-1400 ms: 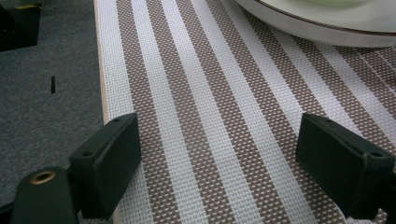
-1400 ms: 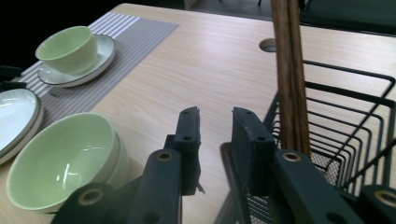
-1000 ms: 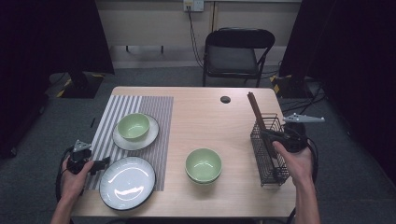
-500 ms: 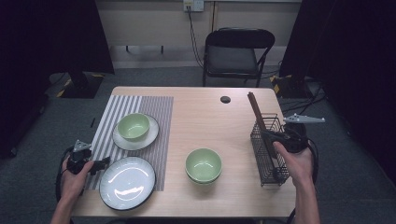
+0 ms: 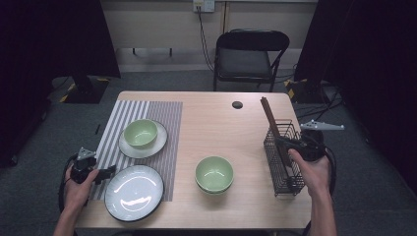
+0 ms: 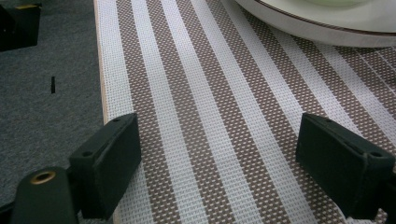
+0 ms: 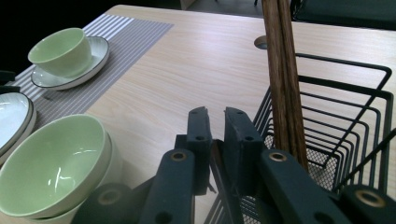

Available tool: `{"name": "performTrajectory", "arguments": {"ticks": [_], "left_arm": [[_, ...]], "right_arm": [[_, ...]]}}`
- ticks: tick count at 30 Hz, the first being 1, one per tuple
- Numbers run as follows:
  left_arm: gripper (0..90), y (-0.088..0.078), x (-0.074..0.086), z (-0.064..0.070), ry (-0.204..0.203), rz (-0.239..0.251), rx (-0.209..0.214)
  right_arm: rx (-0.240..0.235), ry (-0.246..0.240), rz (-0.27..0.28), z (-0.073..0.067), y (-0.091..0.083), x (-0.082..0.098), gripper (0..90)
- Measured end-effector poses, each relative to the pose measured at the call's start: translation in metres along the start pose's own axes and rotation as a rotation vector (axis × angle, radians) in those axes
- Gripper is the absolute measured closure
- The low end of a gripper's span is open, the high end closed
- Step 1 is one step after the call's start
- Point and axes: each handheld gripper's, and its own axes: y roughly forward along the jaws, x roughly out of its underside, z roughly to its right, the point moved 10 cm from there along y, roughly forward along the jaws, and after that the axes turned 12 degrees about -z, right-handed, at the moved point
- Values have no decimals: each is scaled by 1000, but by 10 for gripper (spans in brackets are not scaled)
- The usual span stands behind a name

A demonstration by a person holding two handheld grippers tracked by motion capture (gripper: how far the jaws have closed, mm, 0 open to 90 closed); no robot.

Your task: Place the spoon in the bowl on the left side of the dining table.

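1. Black jaws of the right gripper have just been closing and now stand narrow on the wire basket rim; hands and dishes sit as before.
2. Brown chopsticks in the basket, right of centre in the high view, lean toward the upper left, long axis near upright.
3. Dark, slim wooden pair, sticks touching.
4. Left gripper stands wide over the striped mat.

Black wire basket holding dark wooden chopsticks; beside it, glossy green bowl shining; placemat showing coarse weave.
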Motion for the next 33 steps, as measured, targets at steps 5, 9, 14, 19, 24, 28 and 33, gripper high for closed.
{"name": "performTrajectory", "arguments": {"ticks": [5, 9, 14, 19, 24, 28, 33], "left_arm": [[137, 0, 0, 0, 0, 0, 0], [137, 0, 0, 0, 0, 0, 0], [137, 0, 0, 0, 0, 0, 0], [137, 0, 0, 0, 0, 0, 1], [137, 0, 0, 0, 0, 0, 0], [137, 0, 0, 0, 0, -1, 0], [137, 0, 0, 0, 0, 0, 0]], "right_arm": [[7, -2, -7, -1, -1, 0, 834], [6, -11, -1, -1, -3, 0, 842], [11, -6, -4, -1, 1, -1, 787], [30, -8, -17, 0, 4, 0, 816], [26, -3, 2, 0, 0, -1, 830], [17, -9, 15, -2, -5, -1, 837], [-4, -22, 26, -9, -9, 2, 839]]}}
